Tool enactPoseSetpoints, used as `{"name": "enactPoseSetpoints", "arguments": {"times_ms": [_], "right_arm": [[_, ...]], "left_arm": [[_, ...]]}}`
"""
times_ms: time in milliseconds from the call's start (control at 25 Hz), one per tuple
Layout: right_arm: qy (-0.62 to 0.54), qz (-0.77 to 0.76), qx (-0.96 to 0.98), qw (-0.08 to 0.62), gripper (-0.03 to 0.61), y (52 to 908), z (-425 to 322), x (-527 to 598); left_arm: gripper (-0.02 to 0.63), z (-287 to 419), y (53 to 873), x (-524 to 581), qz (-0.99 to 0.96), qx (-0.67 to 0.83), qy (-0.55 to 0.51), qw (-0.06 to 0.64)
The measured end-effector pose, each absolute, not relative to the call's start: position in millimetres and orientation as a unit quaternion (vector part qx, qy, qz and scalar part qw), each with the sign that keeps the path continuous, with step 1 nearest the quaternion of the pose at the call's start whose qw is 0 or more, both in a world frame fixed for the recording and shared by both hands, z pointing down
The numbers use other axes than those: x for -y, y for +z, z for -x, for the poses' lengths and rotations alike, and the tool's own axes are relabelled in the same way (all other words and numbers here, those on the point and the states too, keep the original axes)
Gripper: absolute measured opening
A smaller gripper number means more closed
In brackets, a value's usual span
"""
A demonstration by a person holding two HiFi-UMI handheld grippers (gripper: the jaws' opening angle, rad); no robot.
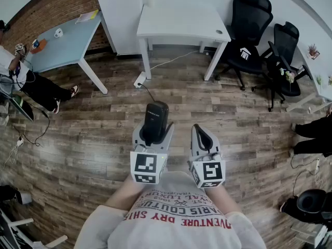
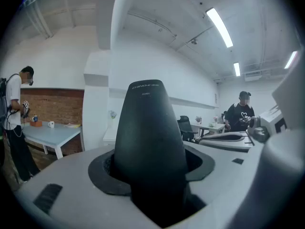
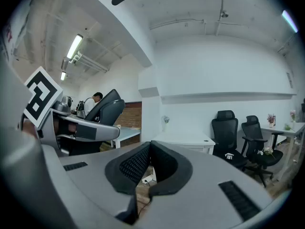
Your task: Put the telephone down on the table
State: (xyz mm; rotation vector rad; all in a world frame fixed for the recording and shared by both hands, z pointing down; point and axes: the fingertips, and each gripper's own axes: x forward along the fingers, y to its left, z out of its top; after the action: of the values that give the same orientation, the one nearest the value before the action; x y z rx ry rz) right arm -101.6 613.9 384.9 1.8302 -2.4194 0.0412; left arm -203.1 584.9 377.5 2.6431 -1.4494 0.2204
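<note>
The black telephone handset (image 1: 155,117) stands between the jaws of my left gripper (image 1: 154,129), which is shut on it above the wooden floor. In the left gripper view the telephone (image 2: 150,137) fills the middle, wedged between the black pads, its narrow end pointing away. My right gripper (image 1: 201,130) is held beside it to the right, shut and empty; its pads (image 3: 138,163) meet at the tip. The white table (image 1: 181,25) stands ahead, well beyond both grippers, and also shows past the right gripper's jaws as the white table (image 3: 183,140).
A light blue table (image 1: 67,40) stands at the far left with a person (image 1: 31,84) beside it. Two black office chairs (image 1: 249,35) are right of the white table. A power strip (image 1: 139,79) with its cable lies on the floor. Another person's legs (image 1: 311,131) show at the right edge.
</note>
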Motion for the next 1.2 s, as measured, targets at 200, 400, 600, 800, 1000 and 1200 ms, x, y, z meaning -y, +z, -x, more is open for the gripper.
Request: {"name": "enactPoseSetpoints", "arguments": {"times_ms": [200, 400, 600, 800, 1000, 1200], "right_arm": [[0.024, -0.603, 0.796, 0.059, 0.025, 391.1, 103.4, -611.8], [0.025, -0.605, 0.793, 0.061, 0.025, 392.9, 103.6, -607.5], [0.040, -0.617, 0.784, 0.054, 0.025, 398.5, 106.6, -597.5], [0.041, -0.623, 0.778, 0.070, 0.025, 407.2, 114.8, -586.7], [0.036, -0.621, 0.780, 0.073, 0.025, 406.5, 121.2, -566.2], [0.038, -0.608, 0.789, 0.074, 0.025, 411.6, 113.0, -544.4]], "left_arm": [[0.296, 203.2, 377.9, -583.5, -0.877, 0.471, 0.069, 0.064], [0.296, 202.7, 382.9, -579.7, -0.880, 0.465, 0.071, 0.069], [0.296, 211.0, 394.3, -570.1, -0.882, 0.458, 0.077, 0.081], [0.296, 220.4, 397.7, -557.1, -0.888, 0.447, 0.070, 0.084], [0.297, 229.1, 400.6, -536.8, -0.887, 0.448, 0.073, 0.080], [0.297, 221.3, 406.5, -520.4, -0.880, 0.460, 0.077, 0.087]]}}
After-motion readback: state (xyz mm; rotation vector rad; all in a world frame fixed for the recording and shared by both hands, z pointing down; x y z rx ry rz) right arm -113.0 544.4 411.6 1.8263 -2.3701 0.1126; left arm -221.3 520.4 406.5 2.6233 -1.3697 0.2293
